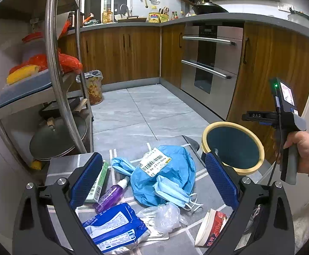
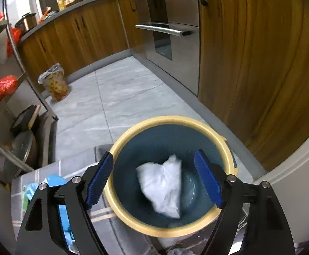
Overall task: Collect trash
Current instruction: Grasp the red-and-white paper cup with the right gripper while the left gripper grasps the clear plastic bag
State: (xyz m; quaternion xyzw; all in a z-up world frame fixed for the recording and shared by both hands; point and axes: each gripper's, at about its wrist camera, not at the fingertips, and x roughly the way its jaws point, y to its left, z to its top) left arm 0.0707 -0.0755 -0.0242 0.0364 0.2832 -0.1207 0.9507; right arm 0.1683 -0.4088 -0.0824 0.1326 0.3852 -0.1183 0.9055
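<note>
Trash lies on a grey mat [image 1: 63, 163]: a blue plastic bag [image 1: 175, 170] with a barcode label, blue face masks [image 1: 173, 193], a purple spray bottle [image 1: 109, 197], a green-white box [image 1: 98, 182], a blue wipes pack [image 1: 114, 225], clear plastic [image 1: 165, 214] and a red-white carton [image 1: 211, 227]. My left gripper [image 1: 152, 157] hangs open above this pile, holding nothing. A cream-rimmed dark bin [image 2: 167, 120] stands to the right [image 1: 205, 136]. Over its mouth my right gripper [image 2: 154, 154] is open; a white crumpled bag [image 2: 162, 189], blurred, is inside the bin, clear of the pads. A hand [image 1: 303, 148] holds that gripper's handle.
A steel shelf rack [image 1: 54, 63] with pans and red bags stands at the left. A small lined waste bin [image 1: 93, 87] sits by the wooden cabinets [image 1: 120, 55]. An oven [image 1: 211, 59] and a tall wooden door [image 2: 260, 63] bound the right side. Grey floor tiles [image 1: 143, 110] lie between.
</note>
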